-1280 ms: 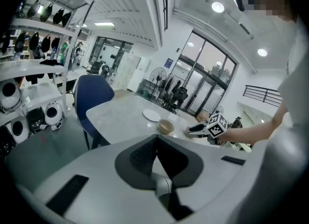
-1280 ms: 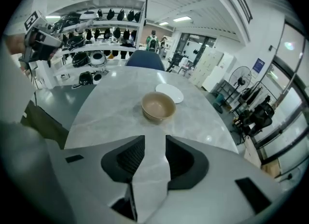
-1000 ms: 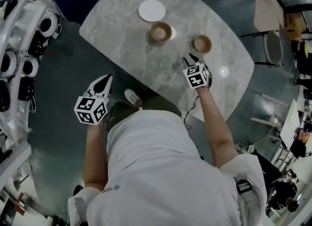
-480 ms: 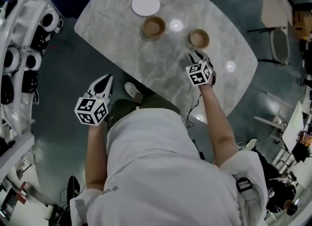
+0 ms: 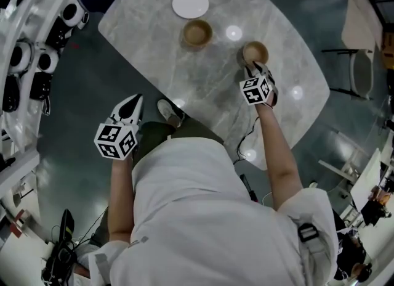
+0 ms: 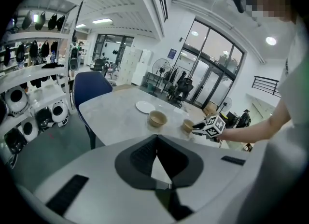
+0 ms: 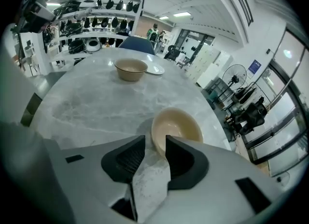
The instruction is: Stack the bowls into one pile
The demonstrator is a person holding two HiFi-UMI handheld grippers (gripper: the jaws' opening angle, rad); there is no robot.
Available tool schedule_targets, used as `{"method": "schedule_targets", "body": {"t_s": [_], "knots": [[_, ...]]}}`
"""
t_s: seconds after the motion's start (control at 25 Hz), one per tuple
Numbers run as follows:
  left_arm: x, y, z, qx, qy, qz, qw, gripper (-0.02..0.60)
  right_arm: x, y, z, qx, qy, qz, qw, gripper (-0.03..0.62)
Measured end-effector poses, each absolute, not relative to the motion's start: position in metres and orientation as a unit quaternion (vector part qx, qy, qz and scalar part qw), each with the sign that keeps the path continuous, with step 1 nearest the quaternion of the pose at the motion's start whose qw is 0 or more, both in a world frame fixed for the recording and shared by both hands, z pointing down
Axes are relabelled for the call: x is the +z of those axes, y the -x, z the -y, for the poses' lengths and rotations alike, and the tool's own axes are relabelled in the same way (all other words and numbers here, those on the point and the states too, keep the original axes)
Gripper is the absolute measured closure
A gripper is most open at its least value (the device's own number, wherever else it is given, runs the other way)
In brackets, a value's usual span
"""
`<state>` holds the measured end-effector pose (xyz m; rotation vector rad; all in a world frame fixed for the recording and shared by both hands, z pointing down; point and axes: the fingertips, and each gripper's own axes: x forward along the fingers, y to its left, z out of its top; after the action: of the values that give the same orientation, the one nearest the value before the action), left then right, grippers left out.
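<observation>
Right tool (image 7: 155, 143) stands part open, the near rim of a bowl (image 7: 179, 124) in its gap. Left tool (image 6: 157, 137) is closed, empty.

Table (image 5: 203, 87) is read as grey veined marble, polished, with lamp glare mirrored. Near bowl (image 7: 176, 129) and far bowl (image 7: 131, 68) are seen as smooth, matt tan. Plate (image 5: 190, 3) is seen as smooth white. Right gripper (image 7: 155, 140) shell is noted as matt grey plastic, tongs lined with black ribbed pads (image 7: 128, 159). Shirt (image 5: 197, 217) is taken as white cloth.
</observation>
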<state>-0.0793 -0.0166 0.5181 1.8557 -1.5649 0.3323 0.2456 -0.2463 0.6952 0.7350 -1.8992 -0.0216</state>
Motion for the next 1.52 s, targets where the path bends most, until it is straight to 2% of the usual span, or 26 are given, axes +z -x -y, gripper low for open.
{"method": "schedule_targets", "body": {"t_s": [0.12,0.52,0.72,1.12,1.52], "knots": [[0.520,0.074,0.012,0.131,-0.706,0.606,0.342,0.580,0.702,-0.246,0.252,-0.015,-0.299,0.795,0.528,0.456],[0.523,0.082,-0.002,0.131,-0.700,0.612,0.344,0.580,0.711,-0.234,0.256,-0.041,-0.288,0.784,0.548,0.539],[0.526,0.096,-0.003,0.129,-0.703,0.609,0.344,0.580,0.711,-0.227,0.258,-0.049,-0.295,0.777,0.554,0.560],[0.521,0.123,-0.006,0.113,-0.716,0.601,0.336,0.580,0.696,-0.212,0.251,-0.056,-0.313,0.767,0.557,0.563],[0.519,0.152,-0.009,0.096,-0.722,0.600,0.331,0.580,0.662,-0.158,0.248,-0.082,-0.304,0.778,0.543,0.563]]}}
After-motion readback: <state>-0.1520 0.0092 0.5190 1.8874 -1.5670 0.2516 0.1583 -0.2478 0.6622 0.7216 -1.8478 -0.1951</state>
